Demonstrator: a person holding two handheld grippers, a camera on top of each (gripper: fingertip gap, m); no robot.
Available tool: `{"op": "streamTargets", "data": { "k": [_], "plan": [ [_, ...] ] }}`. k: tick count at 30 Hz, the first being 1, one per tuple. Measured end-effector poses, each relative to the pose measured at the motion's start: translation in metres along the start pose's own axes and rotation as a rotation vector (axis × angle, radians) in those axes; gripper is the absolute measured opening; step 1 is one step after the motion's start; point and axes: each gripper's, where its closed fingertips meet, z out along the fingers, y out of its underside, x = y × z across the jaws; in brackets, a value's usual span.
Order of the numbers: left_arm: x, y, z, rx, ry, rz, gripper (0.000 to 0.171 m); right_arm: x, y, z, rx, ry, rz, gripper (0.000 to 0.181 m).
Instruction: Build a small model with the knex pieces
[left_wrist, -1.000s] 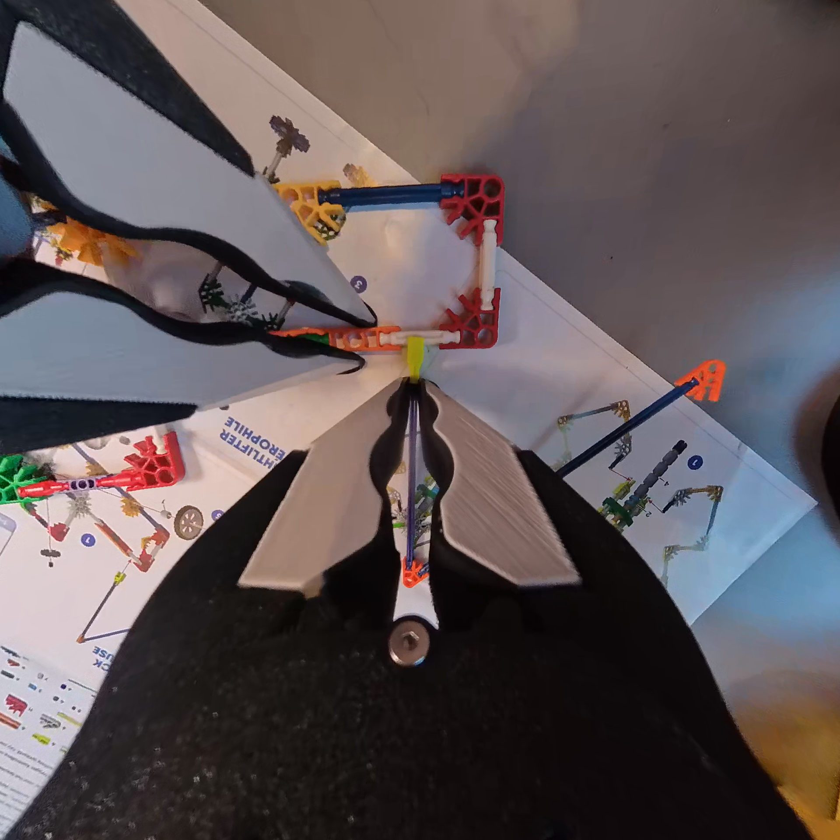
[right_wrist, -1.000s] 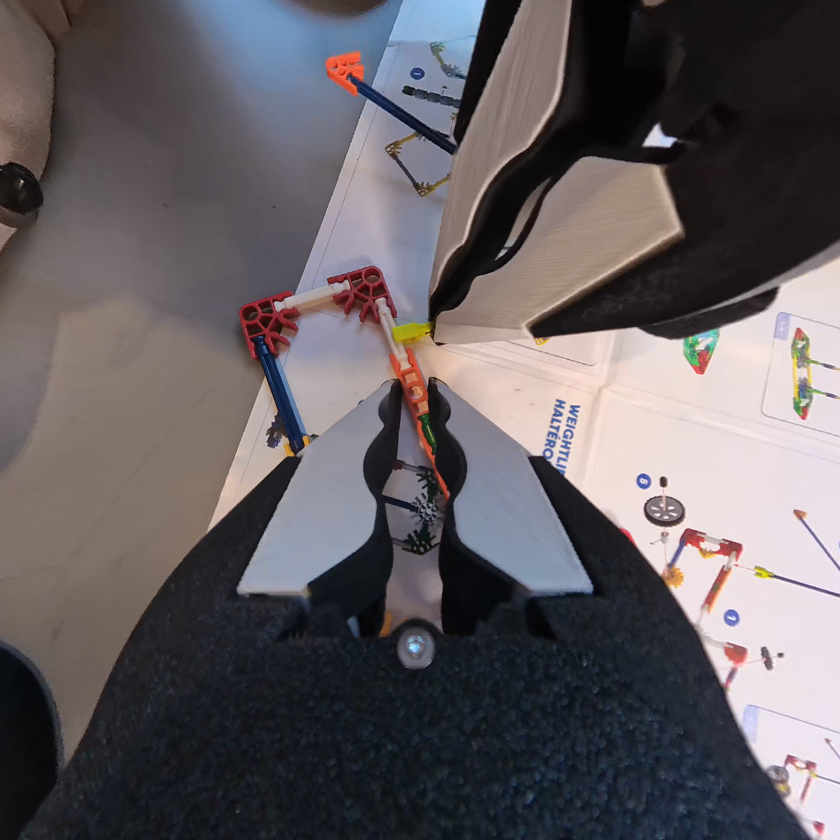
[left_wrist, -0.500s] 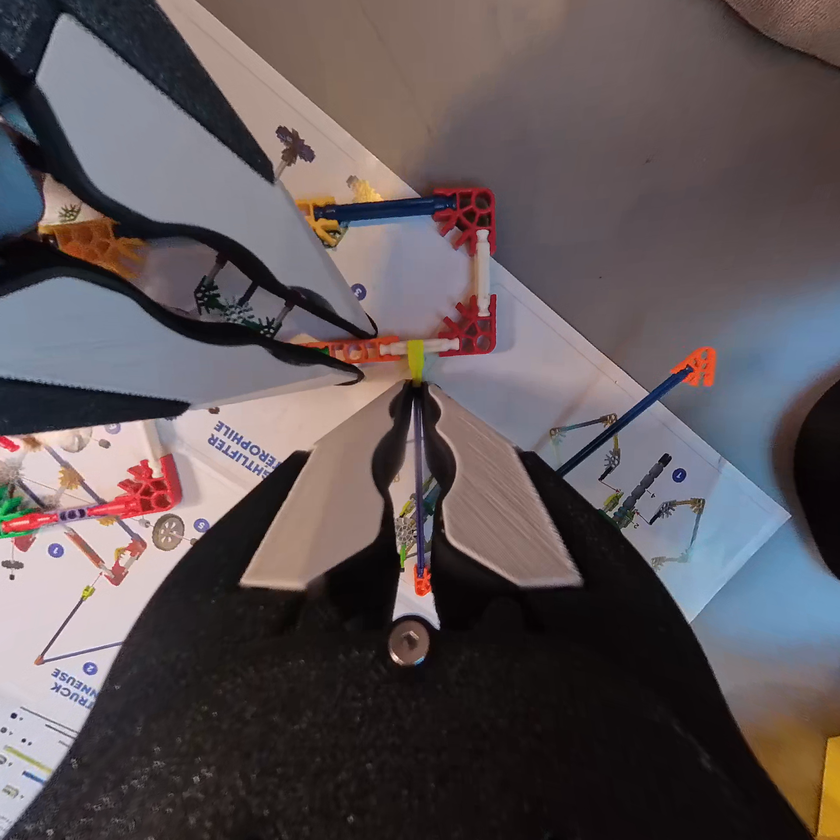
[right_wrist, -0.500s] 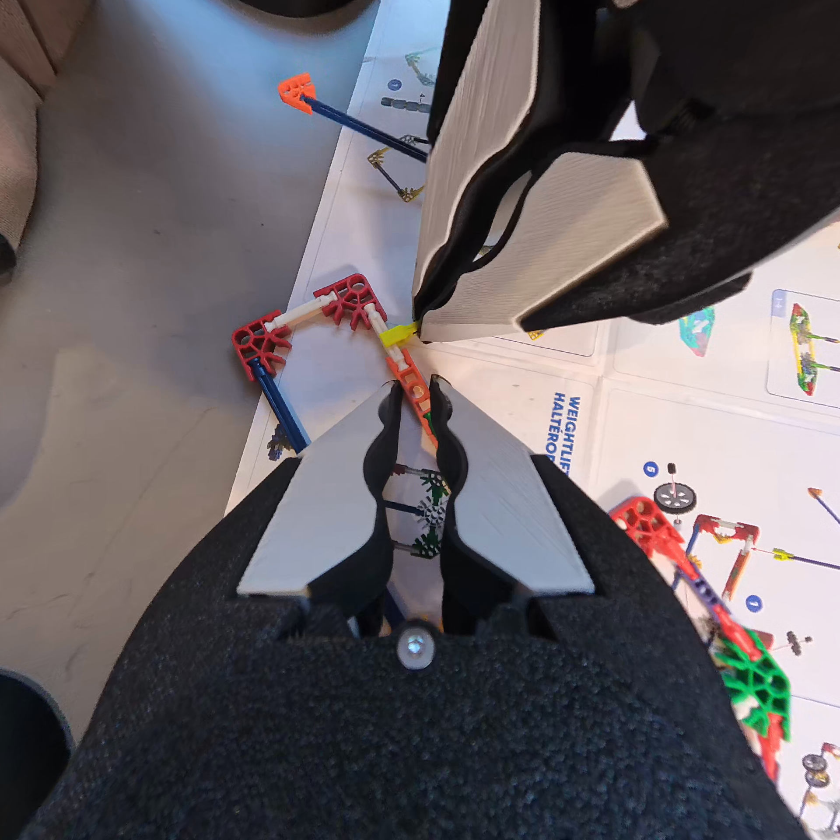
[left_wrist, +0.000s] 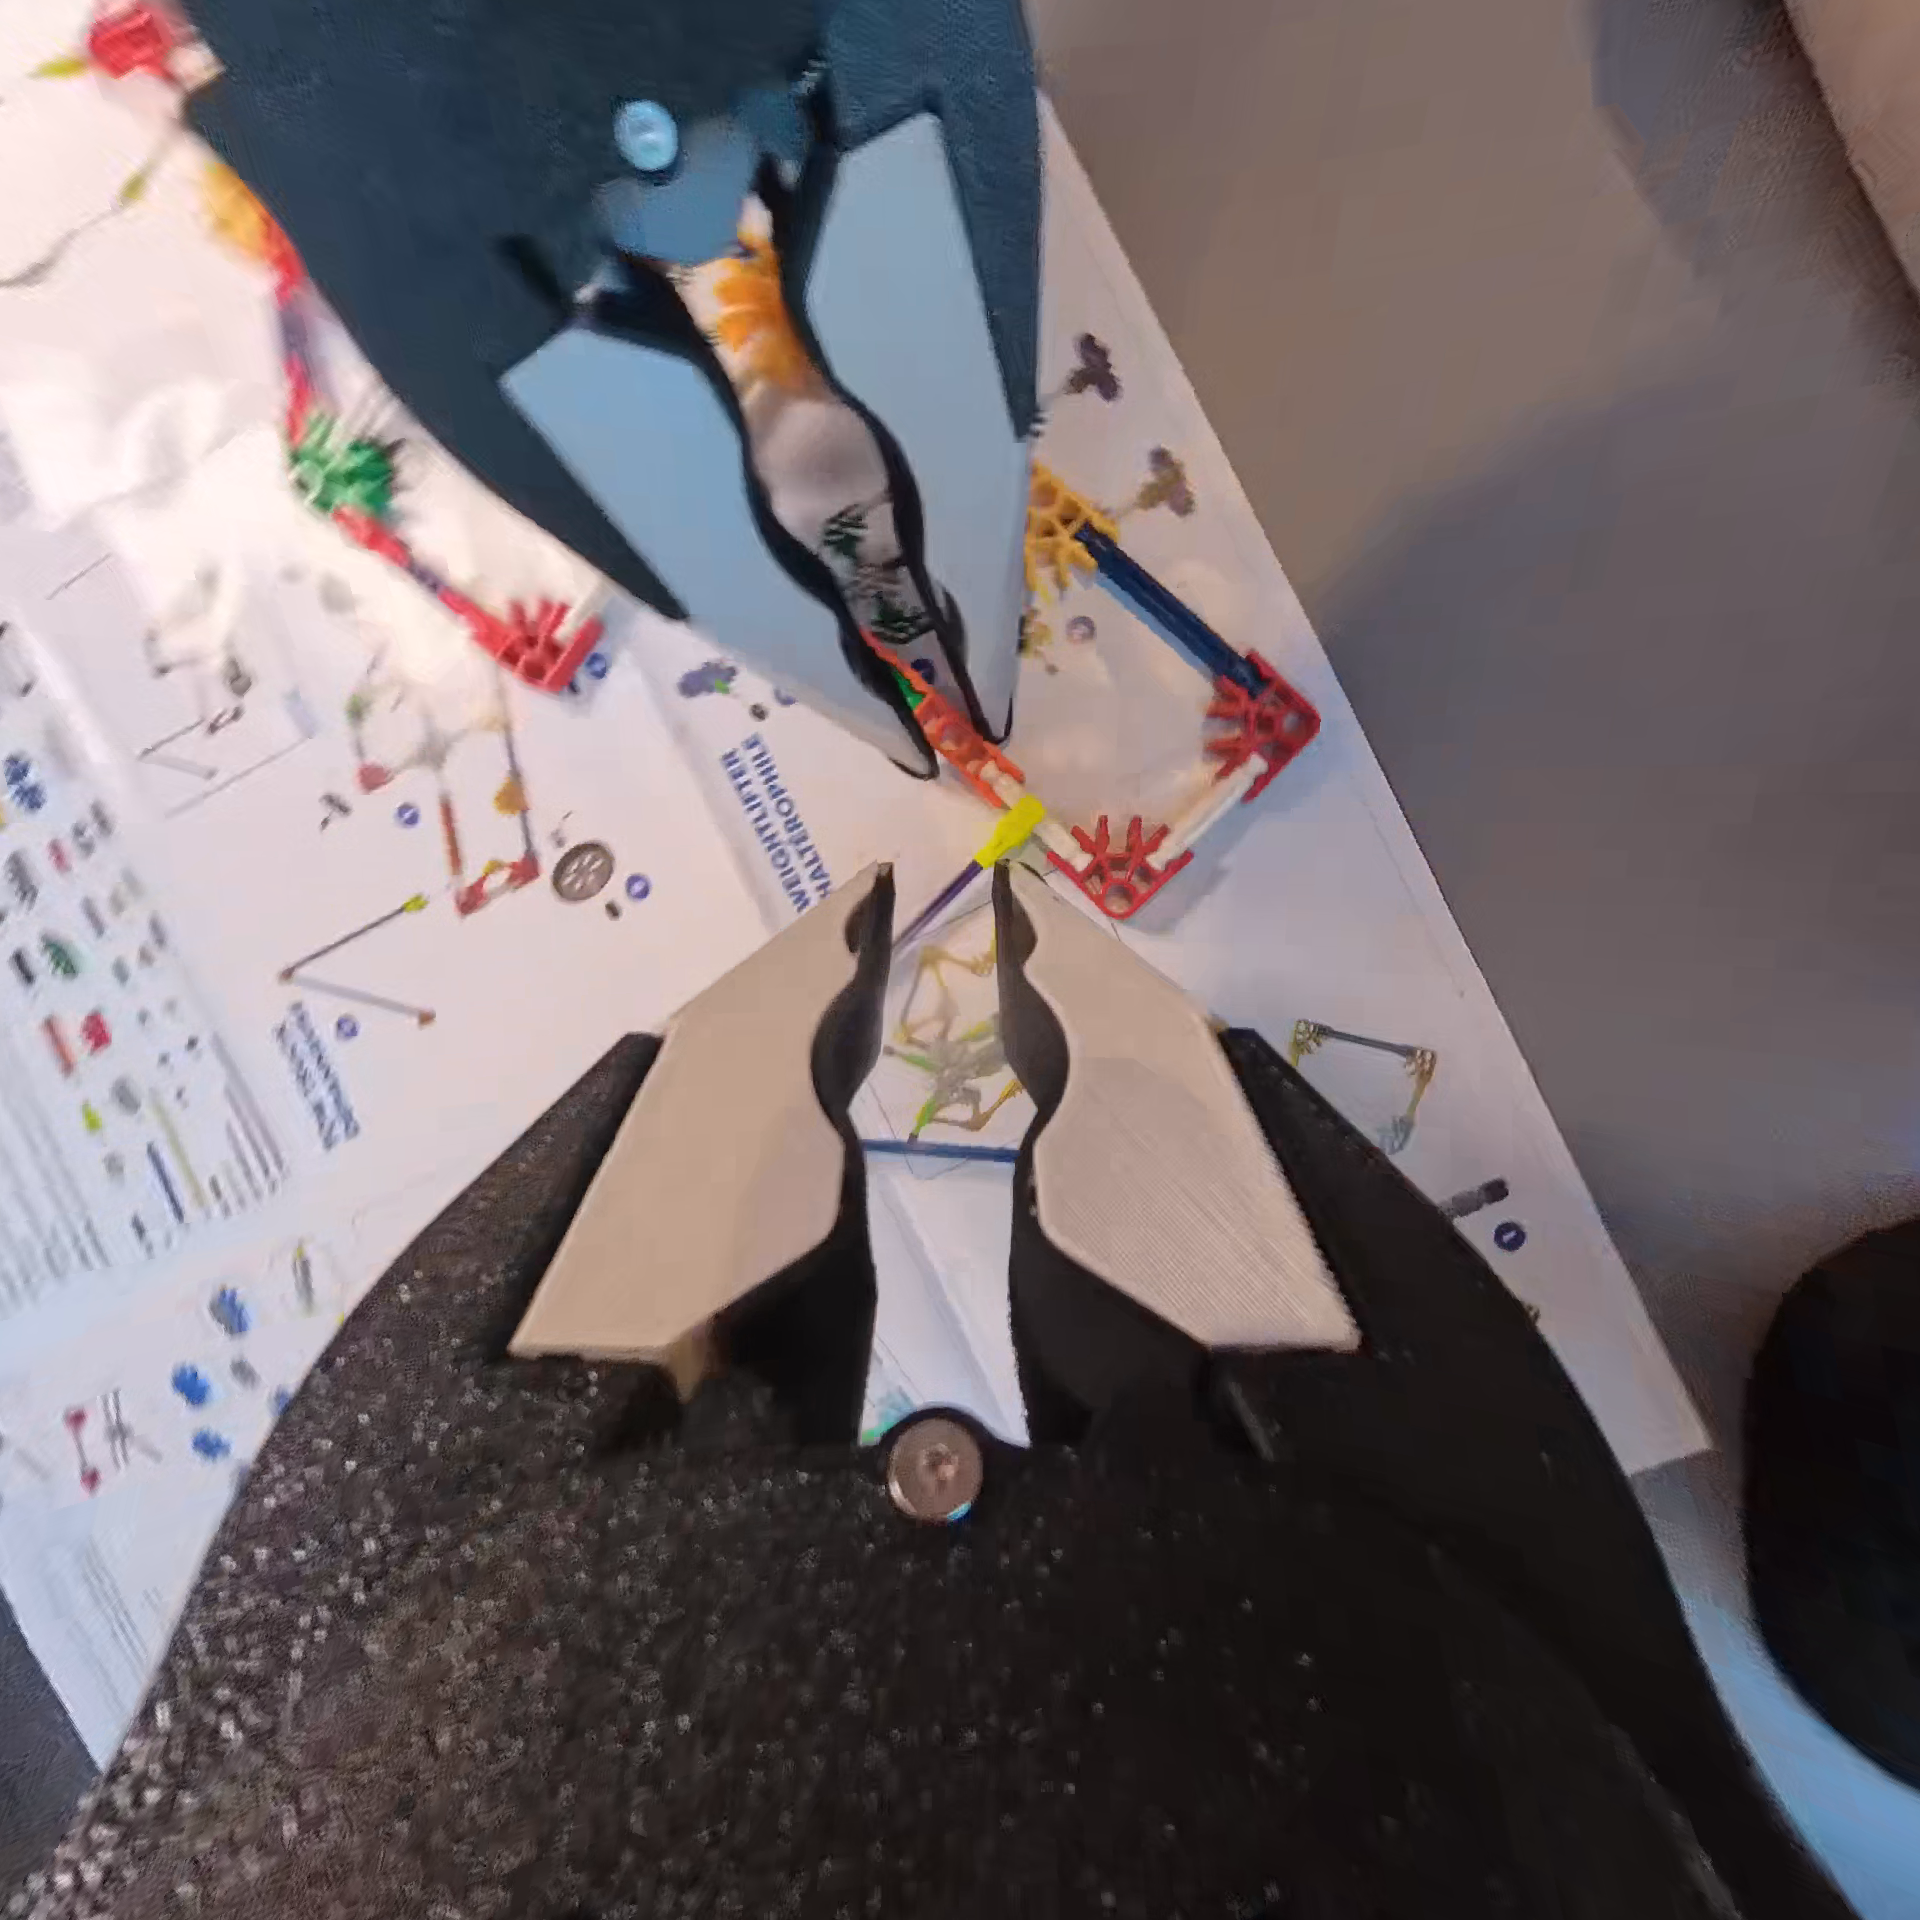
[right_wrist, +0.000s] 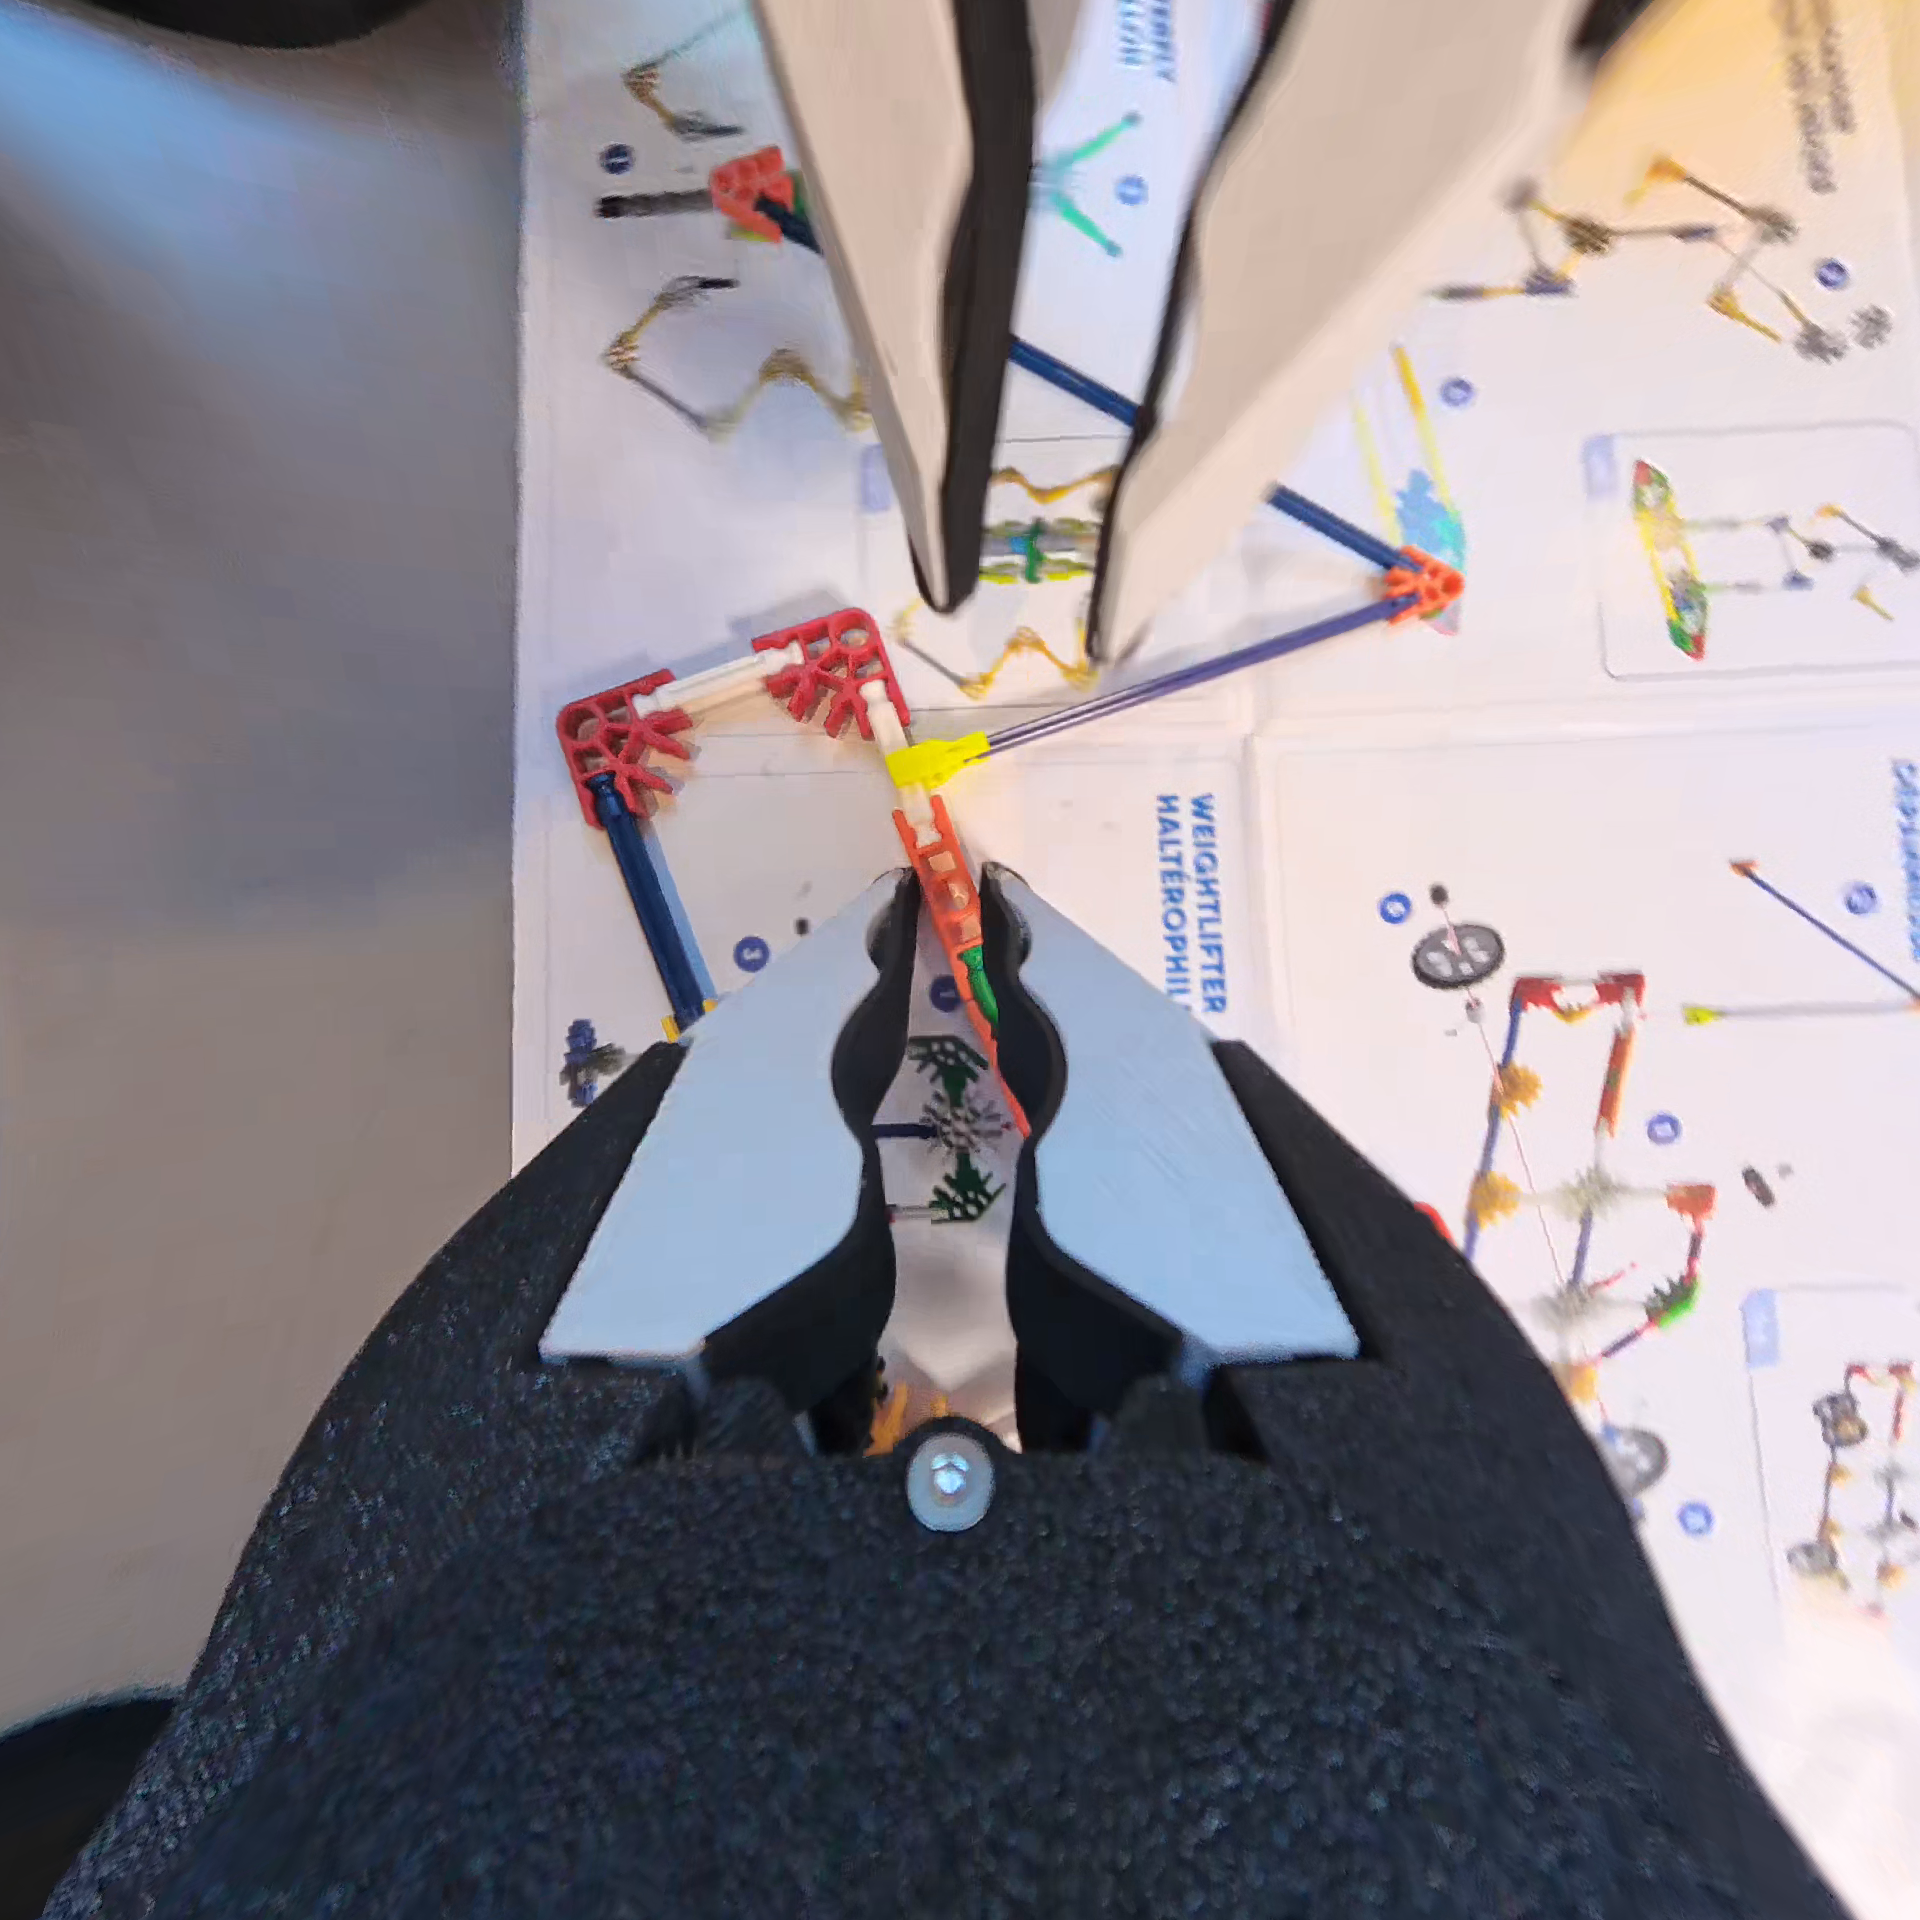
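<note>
A white instruction sheet (right_wrist: 1122, 790) is overlaid by a partly built rod-and-connector frame (right_wrist: 727, 717), whose orange connector (right_wrist: 945, 883) is clamped by the right gripper (right_wrist: 948, 878), while the left gripper (left_wrist: 940, 883) is held released beside the yellow clip (left_wrist: 1013, 828), already seated.

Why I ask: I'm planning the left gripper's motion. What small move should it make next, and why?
Probably ease the left gripper back, clear of the purple rod: its jaws stand open, gripping nothing; the rod's yellow clip sits on the white rod, and the right gripper is shut on the orange connector.
</note>
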Motion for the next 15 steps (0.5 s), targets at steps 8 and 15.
{"op": "streamTargets", "data": {
  "k": [8, 15],
  "plan": [
    [0.002, 0.018, 0.002, 0.086, -0.336, -0.442, 0.016, 0.025, 0.008, -0.005, -0.009, 0.147, 0.258, 0.01],
    [-0.003, 0.024, 0.024, 0.104, -0.399, -0.647, 0.023, 0.022, -0.003, -0.031, 0.118, 0.169, 0.18, 0.031]
  ]
}}
